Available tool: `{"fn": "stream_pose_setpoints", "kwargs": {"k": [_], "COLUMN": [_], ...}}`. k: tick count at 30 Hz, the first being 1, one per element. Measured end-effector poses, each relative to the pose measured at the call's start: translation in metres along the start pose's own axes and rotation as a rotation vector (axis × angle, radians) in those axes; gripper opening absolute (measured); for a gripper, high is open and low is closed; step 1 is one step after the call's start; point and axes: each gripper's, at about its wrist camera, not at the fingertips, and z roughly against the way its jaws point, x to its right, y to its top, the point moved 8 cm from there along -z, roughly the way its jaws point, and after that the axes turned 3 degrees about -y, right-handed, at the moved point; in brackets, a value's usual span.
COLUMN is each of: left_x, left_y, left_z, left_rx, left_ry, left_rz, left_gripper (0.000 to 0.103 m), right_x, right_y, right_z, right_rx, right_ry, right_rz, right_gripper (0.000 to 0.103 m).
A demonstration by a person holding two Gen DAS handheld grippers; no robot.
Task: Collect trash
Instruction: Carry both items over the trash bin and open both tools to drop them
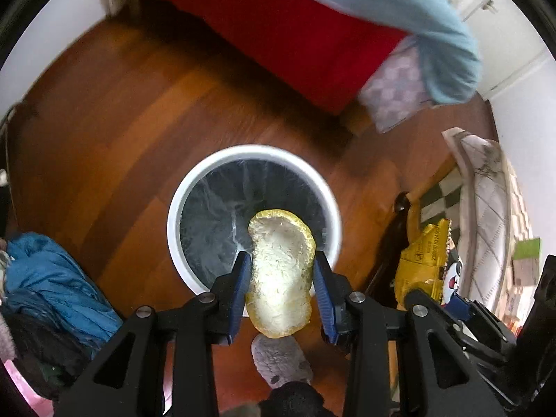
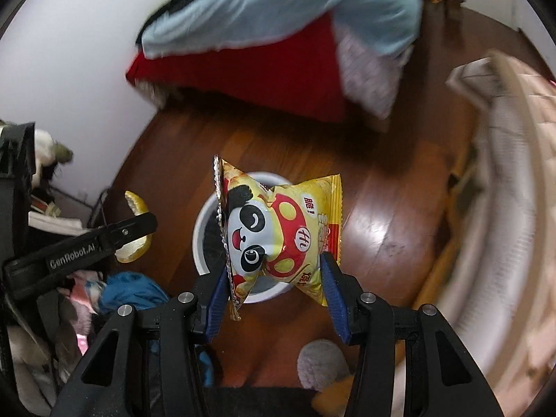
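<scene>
My left gripper (image 1: pixel 281 264) is shut on a curved yellow fruit peel (image 1: pixel 281 274) with a white pith side, held above a round white trash bin (image 1: pixel 215 160) lined with a dark bag. My right gripper (image 2: pixel 274 267) is shut on a yellow snack bag (image 2: pixel 274 229) printed with a panda and a red mushroom, held over the same bin (image 2: pixel 201 222). In the right wrist view the left gripper and its peel (image 2: pixel 133 250) show at the left. In the left wrist view the snack bag (image 1: pixel 422 260) shows at the right.
The bin stands on a wooden floor (image 1: pixel 121 121). A bed with a red sheet (image 1: pixel 295 34) and light blue blanket (image 1: pixel 399 7) lies beyond. A blue garment (image 1: pixel 52 285) is piled at the left. A white quilted cover (image 1: pixel 486 208) is at the right. A grey slipper (image 1: pixel 281 361) is below.
</scene>
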Motion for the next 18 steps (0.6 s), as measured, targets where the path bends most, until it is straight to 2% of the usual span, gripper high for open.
{"fn": "stream_pose_setpoints", "kwargs": {"k": [2,3,4,8,11,12,13,14,15,17,18], "left_x": [-0.011,-0.016,-0.022,-0.058,-0.076,-0.081,-0.084,-0.088,-0.089,-0.092,-0.092], "left_y": [0.004,0.005,0.007,0.006,0.002,-0.001,-0.004,-0.005,-0.010,-0.015,-0.019], "left_z": [-0.012,-0.014,-0.015,-0.008,0.002,0.004,0.007,0.007,0.009,0.011,0.013], "left_rx": [-0.015,-0.008,0.007,0.039,0.093,0.109,0.122,0.125,0.127,0.129,0.126], "left_ry": [0.019,0.018,0.014,0.089,0.180,0.206,0.225,0.243,0.263,0.271,0.287], "left_rz": [0.008,0.022,0.041,0.085,0.090,0.095,0.095,0.096,0.097,0.097,0.096], "left_gripper": [0.061,0.081,0.090,0.096,0.097,0.097,0.097,0.097,0.097,0.097,0.097], "right_x": [-0.007,-0.011,-0.014,-0.025,-0.029,-0.030,-0.029,-0.032,-0.034,-0.034,-0.033], "right_y": [0.006,0.008,0.010,0.014,0.014,0.014,0.018,0.018,0.018,0.021,0.020], "right_z": [-0.033,-0.047,-0.060,-0.107,-0.131,-0.139,-0.146,-0.150,-0.151,-0.153,-0.154], "right_rx": [-0.032,-0.046,-0.058,-0.108,-0.135,-0.143,-0.145,-0.146,-0.143,-0.133,-0.134], "right_ry": [0.005,0.005,0.008,0.031,0.041,0.045,0.047,0.061,0.069,0.066,0.062], "right_rz": [0.009,0.014,0.015,0.022,0.022,0.023,0.022,0.025,0.028,0.029,0.029], "right_gripper": [0.052,0.052,0.052,0.053,0.058,0.062,0.077,0.086,0.089,0.103,0.103]}}
